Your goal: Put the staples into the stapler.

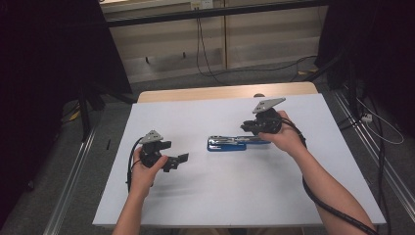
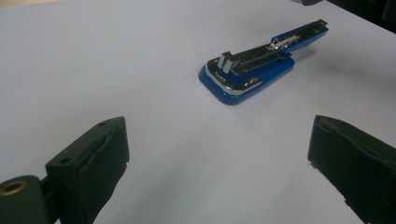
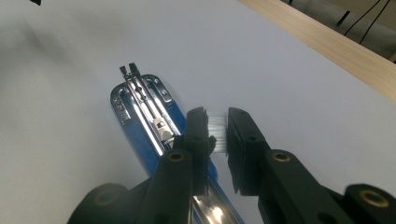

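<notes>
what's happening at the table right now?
A person is loading a blue stapler, which lies opened flat on the white table with its staple channel exposed. The right gripper is shut on a strip of staples, held just above the stapler's rear half. The left gripper hangs open, clear of the stapler, jaws pointed at it. The strip isn't in the channel yet.

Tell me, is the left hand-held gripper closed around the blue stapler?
No, the left hand-held gripper has its jaws wide apart over bare table, with the blue stapler lying farther off.
</notes>
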Demonstrator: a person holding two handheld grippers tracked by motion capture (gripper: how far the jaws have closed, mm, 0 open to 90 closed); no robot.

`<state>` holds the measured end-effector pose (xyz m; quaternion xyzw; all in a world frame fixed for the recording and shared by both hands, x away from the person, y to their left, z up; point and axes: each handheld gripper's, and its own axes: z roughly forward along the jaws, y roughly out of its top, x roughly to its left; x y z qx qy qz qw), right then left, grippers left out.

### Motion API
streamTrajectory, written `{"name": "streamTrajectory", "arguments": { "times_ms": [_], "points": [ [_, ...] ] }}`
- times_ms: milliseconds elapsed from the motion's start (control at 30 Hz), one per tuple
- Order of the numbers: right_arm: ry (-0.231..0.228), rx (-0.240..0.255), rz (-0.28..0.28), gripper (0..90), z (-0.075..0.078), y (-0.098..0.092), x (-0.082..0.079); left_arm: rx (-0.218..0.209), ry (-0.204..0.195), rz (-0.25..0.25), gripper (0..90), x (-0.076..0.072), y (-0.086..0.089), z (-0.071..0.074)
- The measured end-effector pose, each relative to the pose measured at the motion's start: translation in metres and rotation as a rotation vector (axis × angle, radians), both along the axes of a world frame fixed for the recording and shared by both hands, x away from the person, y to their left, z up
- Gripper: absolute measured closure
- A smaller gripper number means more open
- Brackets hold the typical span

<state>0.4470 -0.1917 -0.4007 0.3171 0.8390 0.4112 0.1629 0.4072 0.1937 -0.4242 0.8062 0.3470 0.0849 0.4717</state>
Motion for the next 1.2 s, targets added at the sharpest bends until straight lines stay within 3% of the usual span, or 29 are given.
{"name": "streamTrajectory", "arguments": {
  "times_ms": [1200],
  "points": [
    [0.015, -0.003, 0.143, 79.4, 0.002, 0.032, 0.013, -0.032, 0.009, 0.012, 5.4, -0.002, 0.009, 0.002]
  ]
}}
